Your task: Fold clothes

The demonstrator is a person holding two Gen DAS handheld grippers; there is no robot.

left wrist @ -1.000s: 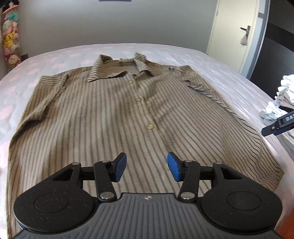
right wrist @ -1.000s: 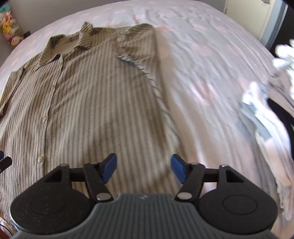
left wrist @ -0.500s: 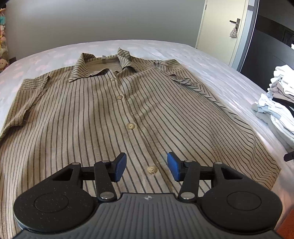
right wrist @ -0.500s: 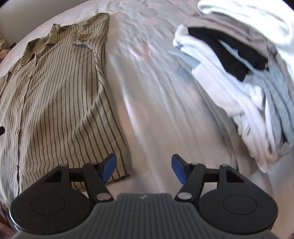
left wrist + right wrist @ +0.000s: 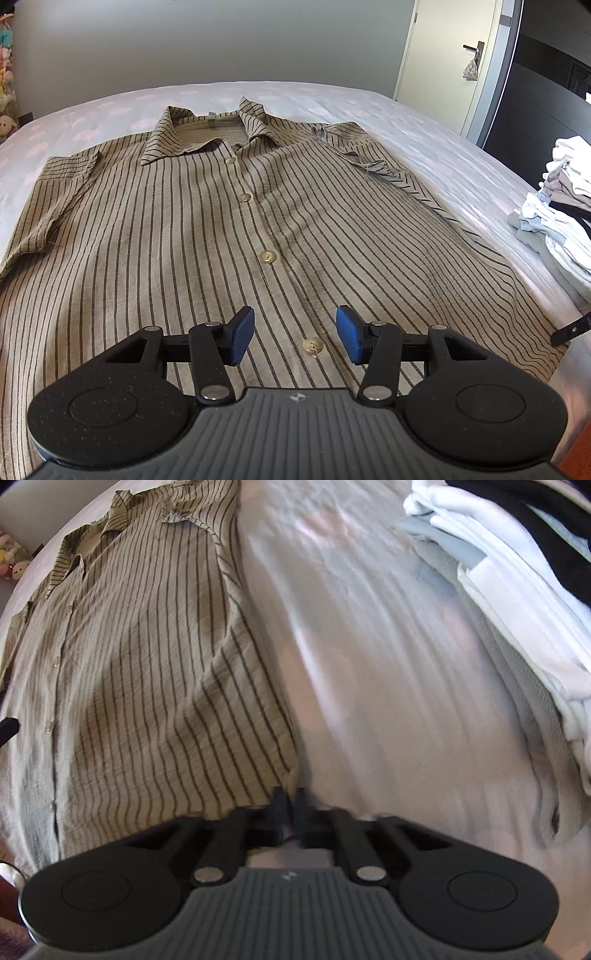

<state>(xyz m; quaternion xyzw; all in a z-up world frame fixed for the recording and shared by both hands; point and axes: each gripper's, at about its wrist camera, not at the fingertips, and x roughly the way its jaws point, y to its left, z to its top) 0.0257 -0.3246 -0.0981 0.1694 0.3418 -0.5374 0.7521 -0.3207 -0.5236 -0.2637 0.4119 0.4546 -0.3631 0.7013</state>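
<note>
A tan short-sleeved shirt with dark stripes [image 5: 207,236] lies flat and buttoned on the bed, collar at the far end. My left gripper [image 5: 294,332] is open and empty, hovering over the button placket near the hem. In the right wrist view the shirt [image 5: 147,686] fills the left half. My right gripper [image 5: 290,805] is shut on the shirt's near right hem corner, and the cloth there rises in a small peak. A tip of the right gripper shows at the right edge of the left wrist view [image 5: 570,328].
The bed has a white cover with pale pink patches [image 5: 436,147]. A stack of folded white, grey and black clothes [image 5: 565,218] sits at the bed's right side, also in the right wrist view [image 5: 517,572]. A door [image 5: 447,62] stands behind; plush toys hang at far left [image 5: 7,81].
My right gripper went from open over the bare cover beside the hem to shut on the shirt's right hem corner. My left gripper drifted slightly; it stays open.
</note>
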